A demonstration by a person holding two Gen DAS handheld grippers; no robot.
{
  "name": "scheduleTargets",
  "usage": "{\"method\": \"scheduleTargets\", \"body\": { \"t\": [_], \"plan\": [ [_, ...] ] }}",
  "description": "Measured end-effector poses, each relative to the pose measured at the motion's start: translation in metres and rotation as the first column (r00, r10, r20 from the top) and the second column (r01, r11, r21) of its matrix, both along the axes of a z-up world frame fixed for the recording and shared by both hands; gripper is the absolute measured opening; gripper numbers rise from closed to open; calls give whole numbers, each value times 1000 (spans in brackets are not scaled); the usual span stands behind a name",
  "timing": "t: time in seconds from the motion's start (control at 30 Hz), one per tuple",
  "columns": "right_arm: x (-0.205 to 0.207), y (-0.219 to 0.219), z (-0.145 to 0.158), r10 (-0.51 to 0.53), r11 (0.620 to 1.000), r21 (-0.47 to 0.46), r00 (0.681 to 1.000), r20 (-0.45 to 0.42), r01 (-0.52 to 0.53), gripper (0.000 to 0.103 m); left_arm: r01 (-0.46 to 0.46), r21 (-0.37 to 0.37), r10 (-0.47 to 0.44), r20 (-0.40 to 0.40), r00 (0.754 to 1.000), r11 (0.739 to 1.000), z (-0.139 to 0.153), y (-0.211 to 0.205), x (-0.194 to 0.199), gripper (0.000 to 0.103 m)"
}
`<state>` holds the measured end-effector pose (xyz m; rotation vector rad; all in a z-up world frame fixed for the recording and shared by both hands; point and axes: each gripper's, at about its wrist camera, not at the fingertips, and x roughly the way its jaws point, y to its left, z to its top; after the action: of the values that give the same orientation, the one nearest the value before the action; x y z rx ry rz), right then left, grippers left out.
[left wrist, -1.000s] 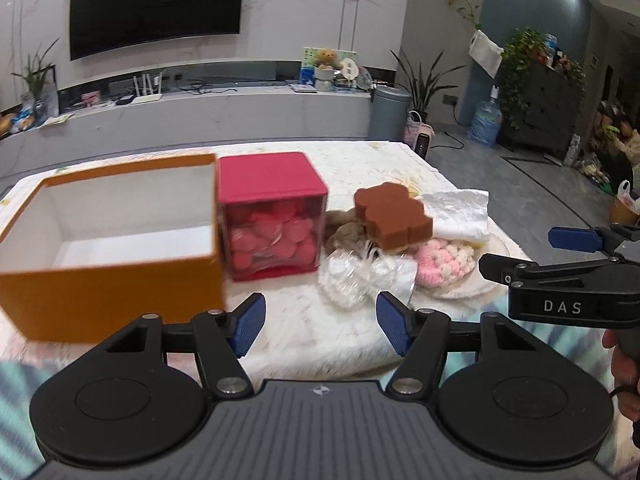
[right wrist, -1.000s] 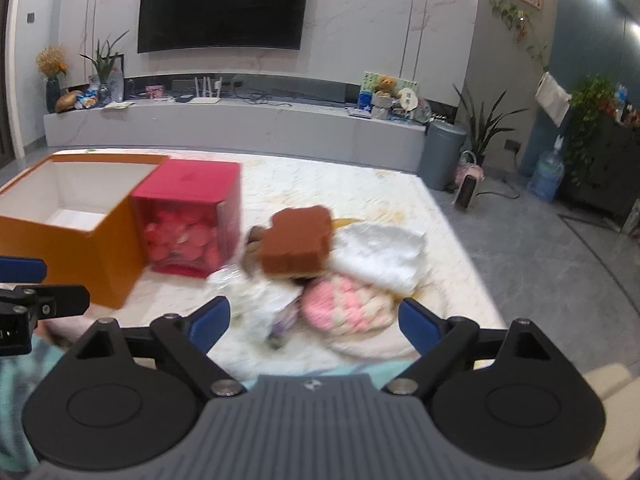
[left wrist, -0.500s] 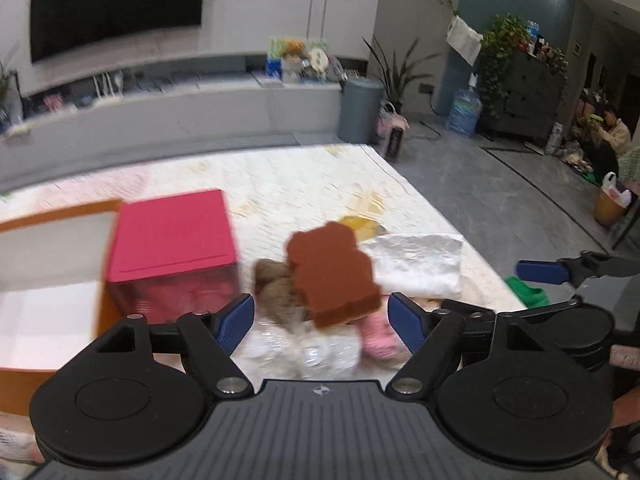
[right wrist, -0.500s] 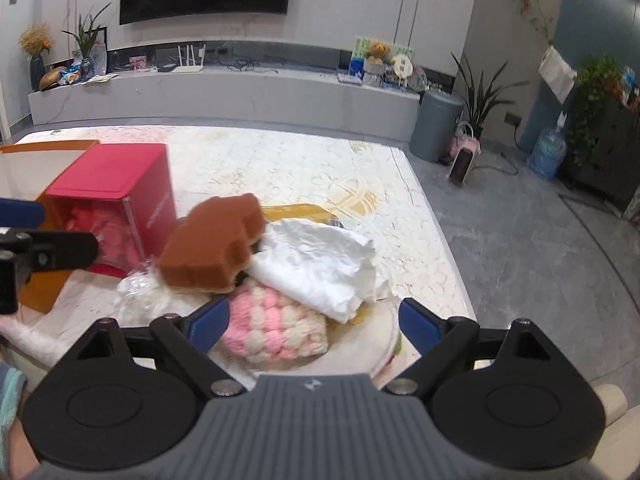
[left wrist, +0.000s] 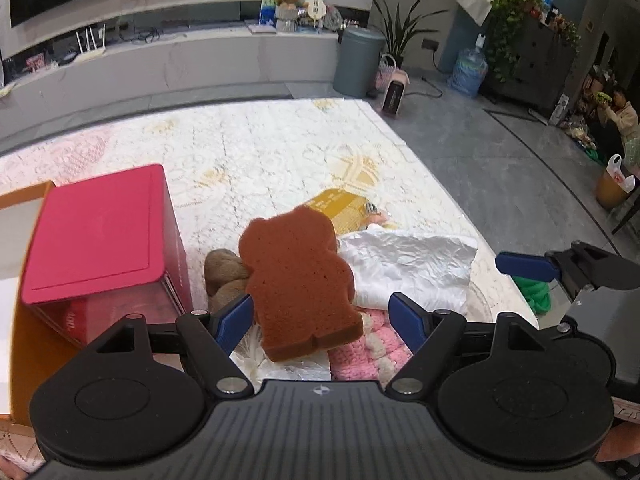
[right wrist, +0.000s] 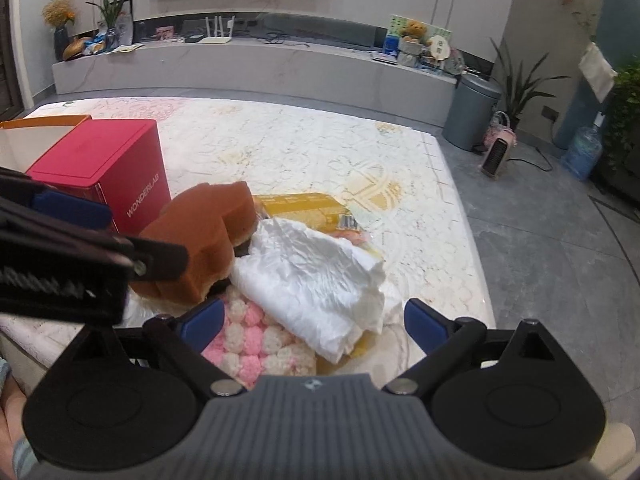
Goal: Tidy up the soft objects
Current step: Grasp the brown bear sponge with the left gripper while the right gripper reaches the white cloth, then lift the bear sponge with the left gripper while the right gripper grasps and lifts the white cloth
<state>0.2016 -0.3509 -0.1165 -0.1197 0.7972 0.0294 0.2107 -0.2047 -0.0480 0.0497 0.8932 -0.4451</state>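
A brown bear-shaped sponge (left wrist: 296,280) (right wrist: 200,236) lies on top of a pile of soft things. My left gripper (left wrist: 322,322) is open wide, with the sponge's near end between its blue pads and the right pad clear of it. Under the sponge are a brown plush (left wrist: 224,276), a clear plastic bag (left wrist: 256,356), a pink-and-white knitted piece (left wrist: 372,352) (right wrist: 248,344) and a crumpled white cloth (left wrist: 408,268) (right wrist: 312,276). My right gripper (right wrist: 314,326) hangs open just above the cloth and the knitted piece, holding nothing.
A red lidded box (left wrist: 100,240) (right wrist: 100,168) stands left of the pile, with an open orange box (left wrist: 24,320) (right wrist: 40,122) beyond it. A yellow packet (left wrist: 340,204) (right wrist: 304,206) lies behind the pile. The table's right edge (left wrist: 500,264) is close. A person (left wrist: 620,112) sits far right.
Both grippers have moved in over the pile, and the boxes have slid towards the left of both views. The left jaws have spread wider and the sponge now lies between them.
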Motion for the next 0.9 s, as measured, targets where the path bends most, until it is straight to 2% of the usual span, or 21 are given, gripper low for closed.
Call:
{"method": "scheduleTargets", "body": {
  "t": [0.37,0.47,0.57,0.73,0.8,0.83,0.87,0.9],
  "plan": [
    [24,9,-8,86,996,4,996,-31,-86,89,-34,10,35,-68,997,999,-12,-4,26,91],
    [30,9,-12,101,995,-4,994,-46,-101,89,-44,2,44,-113,993,999,-15,-6,37,93],
    [37,10,-17,125,992,-3,990,-67,-126,89,-57,32,60,-138,989,998,-24,-9,48,94],
    [47,12,-30,149,989,8,982,-120,-149,89,-51,-8,49,-183,982,999,-37,-3,57,90],
    [51,9,-34,146,989,20,982,-123,-145,83,-45,-29,39,-180,983,999,-38,-1,57,85],
    [53,7,-35,142,990,32,982,-127,-139,69,-45,-34,39,-178,983,998,-37,0,56,83],
    [55,5,-36,141,989,52,981,-132,-135,64,-49,-43,41,-175,984,998,-35,2,55,82],
    [56,2,-35,137,989,82,981,-134,-127,63,-49,-54,40,-171,984,997,-32,4,55,81]
  ]
}}
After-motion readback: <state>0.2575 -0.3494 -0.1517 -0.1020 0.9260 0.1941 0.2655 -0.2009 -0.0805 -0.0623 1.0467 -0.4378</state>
